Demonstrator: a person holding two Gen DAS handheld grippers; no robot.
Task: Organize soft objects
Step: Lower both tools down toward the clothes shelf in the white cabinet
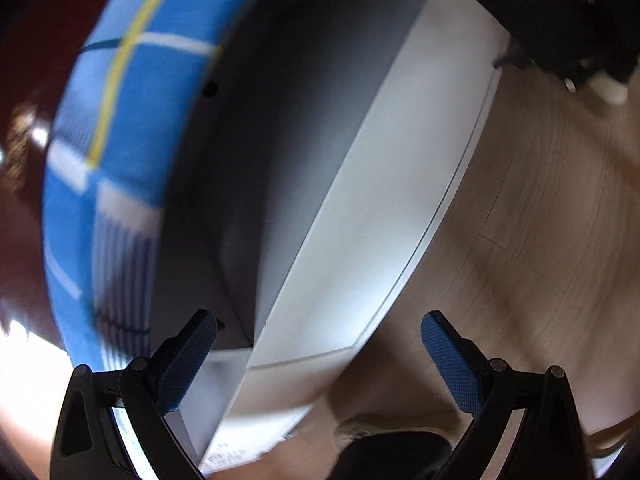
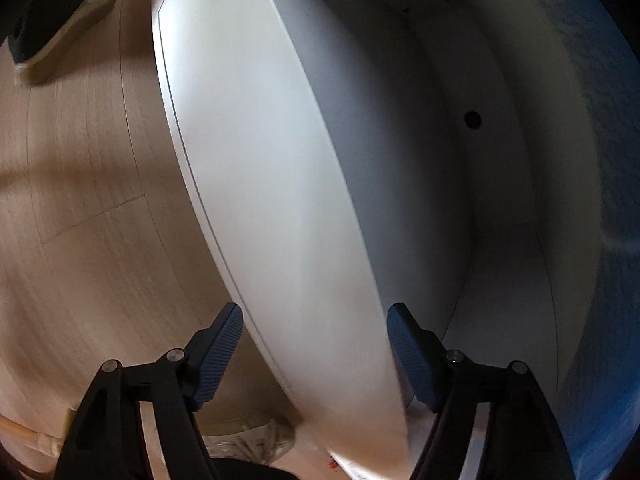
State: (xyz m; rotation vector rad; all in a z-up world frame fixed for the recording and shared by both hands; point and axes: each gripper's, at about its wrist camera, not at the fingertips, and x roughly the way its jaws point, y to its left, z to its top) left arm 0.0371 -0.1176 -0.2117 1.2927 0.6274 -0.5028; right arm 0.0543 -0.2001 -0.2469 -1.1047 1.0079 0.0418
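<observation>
A white drawer stands pulled out over the wooden floor; its front panel [image 1: 360, 220] [image 2: 260, 160] runs slantwise through both views, and the grey inside [image 1: 280, 120] [image 2: 440, 160] looks bare. Blue checked fabric [image 1: 120, 120] with white and yellow stripes lies above the drawer in the left wrist view, and a blue fabric edge [image 2: 608, 160] shows at the right of the right wrist view. My left gripper [image 1: 320, 360] is open over the panel's end, holding nothing. My right gripper [image 2: 316, 344] is open too, one finger on each side of the front panel, pads apart from it as far as the blur lets me tell.
Light wooden floor [image 2: 80, 200] [image 1: 520, 240] lies in front of the drawer. A dark shoe with a pale sole [image 2: 60, 16] rests on the floor at top left. Another dark shoe [image 1: 392, 452] shows at the bottom edge. A dark blurred shape [image 1: 560, 20] fills the top right corner.
</observation>
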